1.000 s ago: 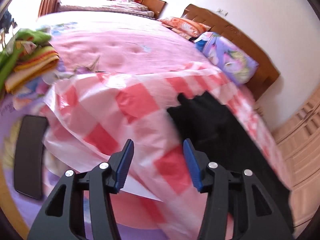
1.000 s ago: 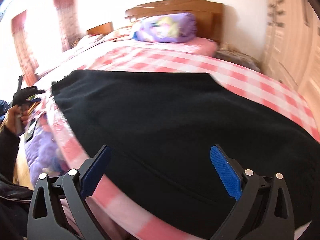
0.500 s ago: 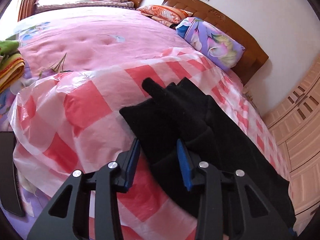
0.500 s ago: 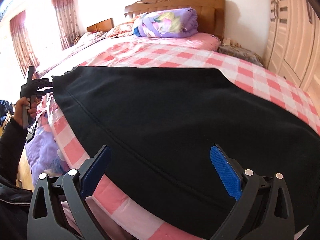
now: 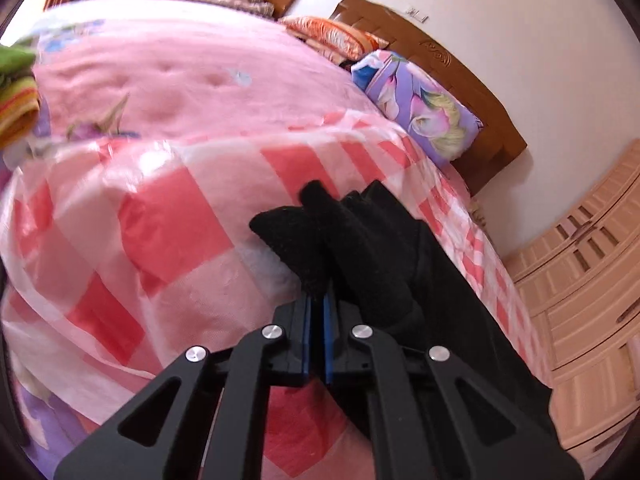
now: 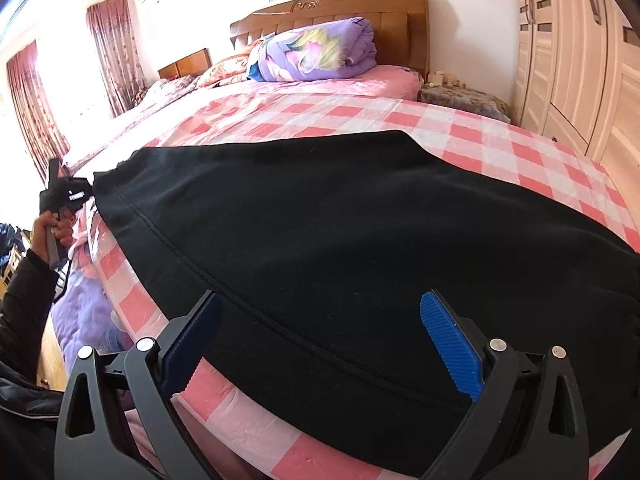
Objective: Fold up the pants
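Note:
Black pants [image 6: 340, 232] lie spread flat across a pink-and-white checked plastic sheet [image 6: 532, 152] on the bed. My left gripper [image 5: 316, 300] is shut on one end of the black pants [image 5: 360, 248], where the cloth bunches up over the jaws. It also shows in the right wrist view [image 6: 66, 196] at the far left end of the pants, held in a hand. My right gripper [image 6: 320, 336] is open and empty, its blue pads [image 6: 450, 344] hovering just above the near end of the pants.
A purple flowered folded quilt [image 6: 316, 50] lies by the wooden headboard [image 6: 360, 4]. A pink quilt [image 5: 180, 76] covers the bed beyond the checked sheet [image 5: 172, 216]. Wooden wardrobes [image 6: 580, 60] stand on the right. Folded striped cloth [image 5: 16, 92] sits at the far left.
My left gripper moved in over the end of the pants and closed on it, bunching the cloth. My right gripper stayed open over the near end.

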A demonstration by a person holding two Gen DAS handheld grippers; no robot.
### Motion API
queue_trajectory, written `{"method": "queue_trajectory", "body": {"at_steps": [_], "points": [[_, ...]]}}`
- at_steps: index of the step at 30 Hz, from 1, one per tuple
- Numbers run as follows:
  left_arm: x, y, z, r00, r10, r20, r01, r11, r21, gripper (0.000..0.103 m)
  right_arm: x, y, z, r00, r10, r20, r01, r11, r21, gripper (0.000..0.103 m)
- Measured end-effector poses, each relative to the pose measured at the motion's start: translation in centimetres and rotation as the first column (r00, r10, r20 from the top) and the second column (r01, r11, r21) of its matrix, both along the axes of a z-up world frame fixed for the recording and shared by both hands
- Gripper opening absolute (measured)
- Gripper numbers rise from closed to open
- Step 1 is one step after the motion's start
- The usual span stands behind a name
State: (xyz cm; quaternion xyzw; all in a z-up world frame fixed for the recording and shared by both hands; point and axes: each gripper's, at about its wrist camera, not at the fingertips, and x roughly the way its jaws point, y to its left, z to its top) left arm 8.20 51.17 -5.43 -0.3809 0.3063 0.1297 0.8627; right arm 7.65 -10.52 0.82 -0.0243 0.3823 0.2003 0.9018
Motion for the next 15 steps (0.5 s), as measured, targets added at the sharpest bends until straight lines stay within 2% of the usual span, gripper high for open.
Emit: {"method": "queue_trajectory", "body": {"at_steps": [1, 2, 3, 4, 5, 6, 7, 9, 11, 12, 14, 15], "points": [[0.0, 0.0, -0.6, 1.0, -0.016, 0.004, 0.016, 0.999, -0.028, 0.006, 0.0, -0.1, -0.1, 1.0, 0.002, -0.001, -0.002, 1.0, 0.002, 0.097], [-0.3, 0.2, -0.8, 0.999, -0.02, 0.026, 0.021, 0.998, -0.058, 0.013, 0.0, -0.1, -0.1, 1.0, 0.004, -0.002, -0.004, 1.0, 0.002, 0.097], [-0.8, 0.5, -1.1, 0.998, -0.014, 0.055, 0.02, 0.995, -0.102, 0.028, 0.0, 0.0, -0.2, 1.0, 0.006, -0.004, -0.006, 1.0, 0.003, 0.097], [-1.9, 0.9, -1.5, 0.993, -0.004, 0.114, 0.025, 0.983, -0.181, 0.037, 0.0, 0.0, -0.4, 1.0, 0.009, -0.007, -0.009, 1.0, 0.005, 0.097], [-2.7, 1.2, -1.5, 0.987, 0.011, 0.16, 0.026, 0.973, -0.227, 0.054, 0.1, 0.2, -0.6, 1.0, 0.013, -0.013, -0.012, 1.0, 0.008, 0.097], [-3.5, 1.3, -1.3, 0.982, 0.035, 0.184, 0.012, 0.969, -0.247, 0.061, 0.1, 0.3, -0.7, 1.0, 0.013, -0.015, -0.013, 1.0, 0.01, 0.097], [-4.4, 1.1, -0.9, 0.979, 0.047, 0.198, 0.003, 0.97, -0.242, 0.062, 0.2, 0.4, -0.8, 1.0, 0.015, -0.019, -0.015, 1.0, 0.012, 0.097], [-4.7, 0.3, -0.1, 0.969, -0.007, 0.248, 0.067, 0.97, -0.234, 0.064, 0.4, 0.8, -1.0, 0.999, 0.025, -0.024, -0.025, 1.0, 0.015, 0.097], [-4.4, -0.9, 0.8, 0.966, -0.058, 0.252, 0.11, 0.974, -0.196, 0.069, 0.3, 1.3, -1.0, 0.999, 0.036, -0.021, -0.036, 0.999, 0.007, 0.097], [-4.1, -1.5, 1.2, 0.967, -0.077, 0.242, 0.12, 0.978, -0.168, 0.073, 0.3, 1.4, -1.0, 0.999, 0.042, -0.018, -0.042, 0.999, 0.006, 0.097], [-2.7, -2.3, 1.2, 0.989, -0.063, 0.135, 0.077, 0.992, -0.099, 0.074, 0.1, 1.6, -0.8, 0.999, 0.05, -0.011, -0.05, 0.999, 0.004, 0.097], [-2.1, -2.3, 0.9, 0.994, -0.042, 0.097, 0.051, 0.995, -0.09, 0.074, 0.1, 1.6, -0.7, 0.999, 0.051, -0.008, -0.051, 0.999, 0.002, 0.097]]}}
